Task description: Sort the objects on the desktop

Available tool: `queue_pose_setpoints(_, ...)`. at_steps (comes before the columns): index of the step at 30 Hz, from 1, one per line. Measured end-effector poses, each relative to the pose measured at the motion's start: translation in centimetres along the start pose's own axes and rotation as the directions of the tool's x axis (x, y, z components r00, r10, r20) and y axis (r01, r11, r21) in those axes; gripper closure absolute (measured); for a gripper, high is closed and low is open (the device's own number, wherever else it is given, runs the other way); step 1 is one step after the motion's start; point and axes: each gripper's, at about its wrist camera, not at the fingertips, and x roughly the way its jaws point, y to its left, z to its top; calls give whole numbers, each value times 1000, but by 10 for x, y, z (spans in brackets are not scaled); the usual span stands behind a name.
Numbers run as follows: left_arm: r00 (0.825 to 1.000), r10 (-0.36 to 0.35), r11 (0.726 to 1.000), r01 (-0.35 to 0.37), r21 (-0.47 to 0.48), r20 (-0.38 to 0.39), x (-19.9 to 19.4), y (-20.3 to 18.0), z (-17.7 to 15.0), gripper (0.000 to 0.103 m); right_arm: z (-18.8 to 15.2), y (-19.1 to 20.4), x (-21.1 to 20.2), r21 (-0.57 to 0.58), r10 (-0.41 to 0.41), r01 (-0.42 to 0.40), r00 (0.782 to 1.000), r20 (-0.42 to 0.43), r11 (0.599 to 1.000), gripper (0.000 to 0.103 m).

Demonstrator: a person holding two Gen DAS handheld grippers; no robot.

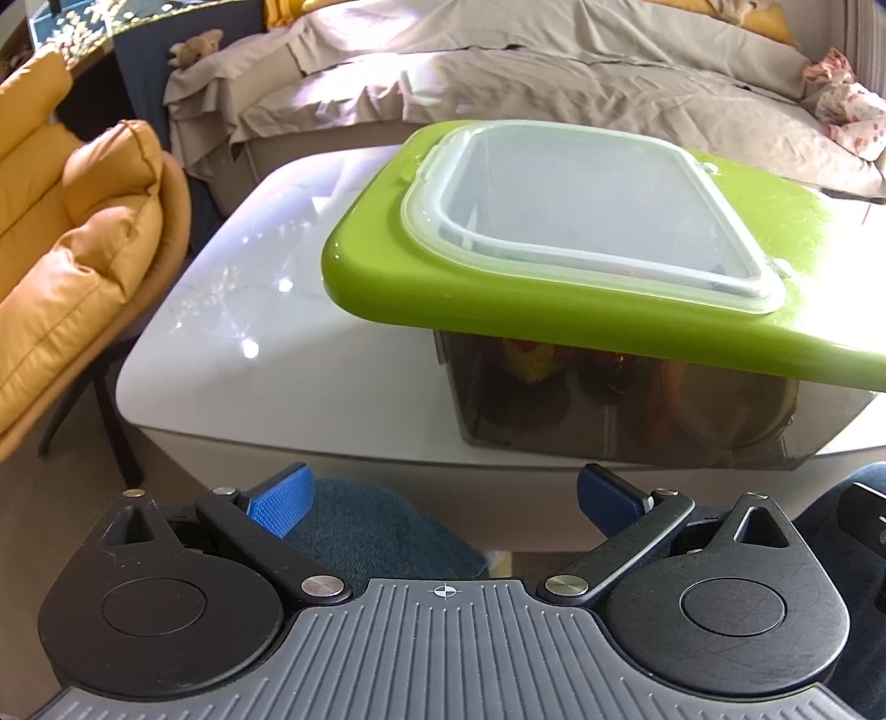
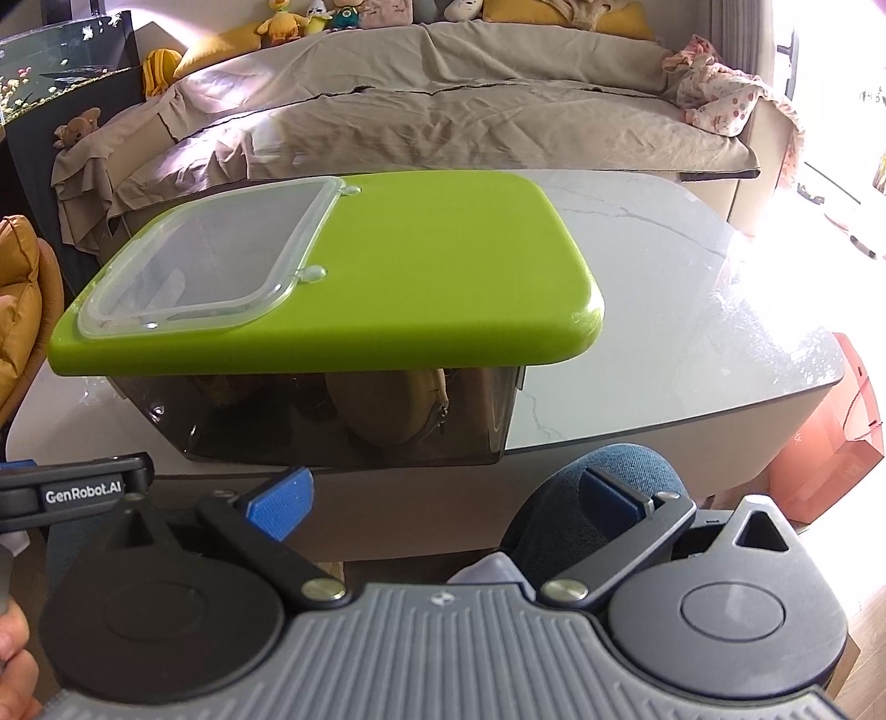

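Storage box (image 1: 609, 421) of smoky, see-through plastic sits on the pale glossy worktop (image 1: 232, 354), close to its near edge, and wears a lime-green lid (image 1: 581, 327) that overhangs the walls on every visible side. A clear inset panel (image 1: 559, 205) is set into the lid.

From the left wrist the panel fills most of the lid and the lid's right end runs out of frame; a yellow and red object (image 1: 529, 360) shows dimly through the box wall, with darker shapes beside it that cannot be made out. A mustard leather chair (image 1: 72, 266) stands just left of the worktop.

From the right wrist the whole lid (image 2: 421, 260) is in view, with the panel (image 2: 210, 260) at its left end and bare green to the right. Through the wall of the box (image 2: 343, 426) a round tan pouch with a zipper (image 2: 387, 410) is visible. To the right of the box lies open, marbled worktop (image 2: 664, 310), and an orange bag (image 2: 830, 443) stands on the floor by its right corner. Soft toys (image 2: 310, 16) line the far side of the bed (image 2: 443, 99).

Left gripper (image 1: 443, 498) hangs short of the worktop edge, blue pads spread wide, nothing between them. Right gripper (image 2: 443, 498) is likewise spread wide and empty, over a knee in blue denim (image 2: 581, 487).
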Motion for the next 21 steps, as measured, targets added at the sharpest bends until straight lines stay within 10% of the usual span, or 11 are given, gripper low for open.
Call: queue_pose_setpoints(21,1000,-20,1000,20,-5,6,2,4,-11,0,-1,1,1,-24,-8,8,1000,0,1000,0)
